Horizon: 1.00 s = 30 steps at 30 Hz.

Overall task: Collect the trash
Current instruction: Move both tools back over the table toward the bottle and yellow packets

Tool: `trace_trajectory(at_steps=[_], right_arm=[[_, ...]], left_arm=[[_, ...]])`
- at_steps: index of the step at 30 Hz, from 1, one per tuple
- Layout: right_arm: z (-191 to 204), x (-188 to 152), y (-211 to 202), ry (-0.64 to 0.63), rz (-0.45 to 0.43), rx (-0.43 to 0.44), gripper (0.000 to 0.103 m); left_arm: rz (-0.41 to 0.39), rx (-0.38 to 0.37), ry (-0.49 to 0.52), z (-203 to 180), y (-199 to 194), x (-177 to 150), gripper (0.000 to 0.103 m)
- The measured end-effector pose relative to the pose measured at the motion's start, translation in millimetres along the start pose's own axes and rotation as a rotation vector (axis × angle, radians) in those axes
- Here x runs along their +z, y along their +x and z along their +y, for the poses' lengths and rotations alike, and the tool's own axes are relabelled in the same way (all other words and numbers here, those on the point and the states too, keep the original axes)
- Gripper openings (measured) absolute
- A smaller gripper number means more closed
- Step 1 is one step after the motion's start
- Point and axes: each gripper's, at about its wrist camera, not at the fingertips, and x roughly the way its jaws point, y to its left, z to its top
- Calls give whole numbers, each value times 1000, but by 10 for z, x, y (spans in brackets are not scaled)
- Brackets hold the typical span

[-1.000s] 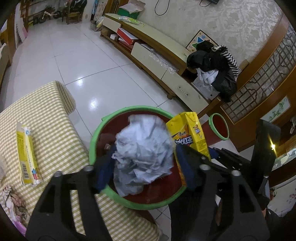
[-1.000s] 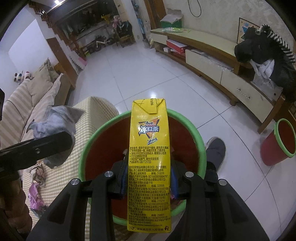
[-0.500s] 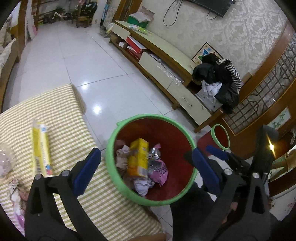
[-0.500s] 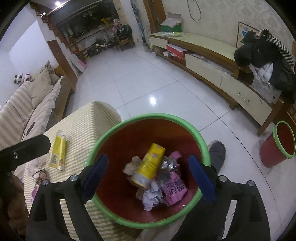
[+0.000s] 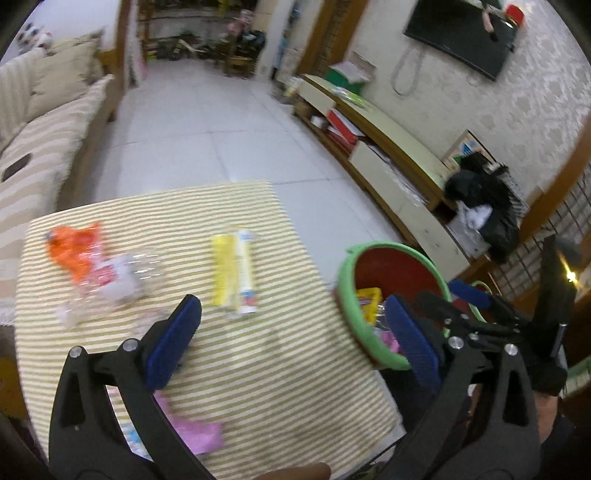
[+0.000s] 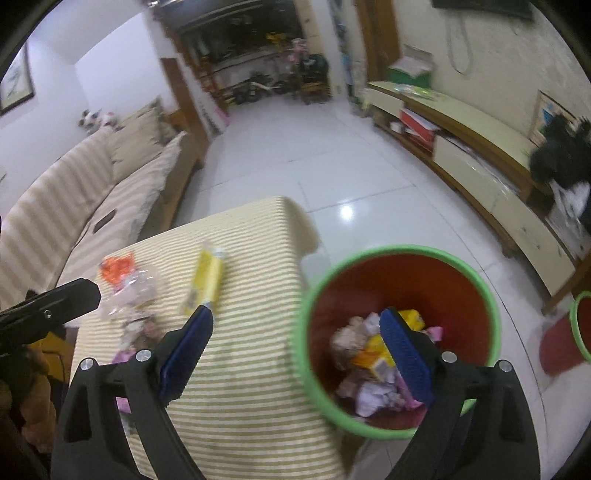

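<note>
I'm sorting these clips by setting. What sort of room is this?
Most likely a home living room: a striped sofa along one wall, a wall-mounted television above a long low cabinet, and a white tiled floor.

a striped sofa (image 6: 74, 192) is lining the left wall, a tv (image 5: 461, 33) is hanging over a low cabinet (image 5: 388, 147), and white tiles (image 6: 295, 155) are gleaming.

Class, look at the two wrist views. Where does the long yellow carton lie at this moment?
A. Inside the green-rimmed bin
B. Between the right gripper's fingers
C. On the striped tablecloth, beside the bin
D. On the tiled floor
C: the long yellow carton lies flat on the striped tablecloth, apart from the green-rimmed bin, and neither gripper holds anything.
</note>
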Motion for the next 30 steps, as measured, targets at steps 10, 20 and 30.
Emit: trace_trajectory(at_steps=[10, 20, 30], right_arm=[[861, -3, 103, -123, 37, 76, 90], [1277, -4, 286, -162, 67, 54, 96], [1311, 1, 565, -156, 119, 56, 96]], left_arm=[[-41, 102, -22, 739, -527, -231, 97], [-53, 125, -63, 1171, -693, -256, 97], [-26, 114, -37, 1348, -566, -220, 97]])
